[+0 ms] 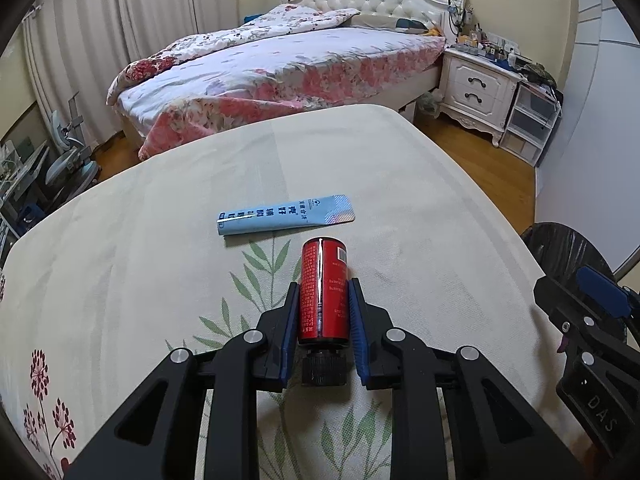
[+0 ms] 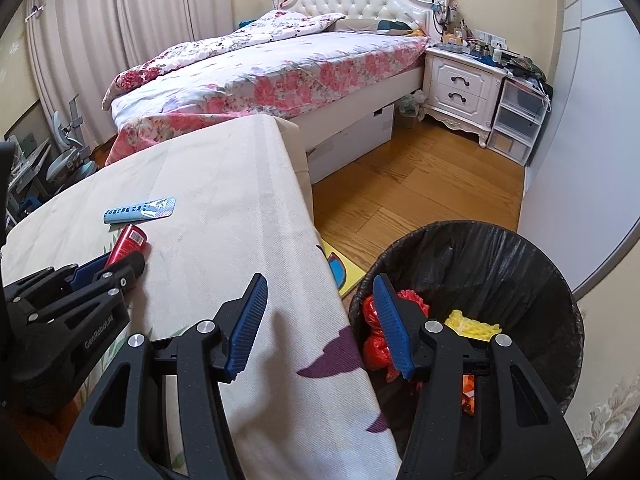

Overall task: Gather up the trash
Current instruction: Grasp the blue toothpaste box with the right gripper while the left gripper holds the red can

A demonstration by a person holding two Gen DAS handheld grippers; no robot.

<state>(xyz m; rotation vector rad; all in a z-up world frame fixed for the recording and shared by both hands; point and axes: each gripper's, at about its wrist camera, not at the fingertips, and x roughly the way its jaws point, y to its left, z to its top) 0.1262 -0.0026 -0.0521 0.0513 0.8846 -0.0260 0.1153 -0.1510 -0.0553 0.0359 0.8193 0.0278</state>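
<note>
Left gripper (image 1: 323, 312) pinches a red bottle (image 1: 324, 288); right gripper (image 2: 320, 324), marked "DAS", spread.

Our left gripper (image 1: 323, 312) tilted downward, blue pads (image 1: 353, 316) pressed against both sides of red bottle (image 1: 323, 288) (bottle lying flat, black cap nearest us). Our right gripper (image 2: 320, 324) likewise angled downward, jaws apart, nothing between pads, one finger over table edge, other over bin side. Left gripper sits left of right one.
</note>
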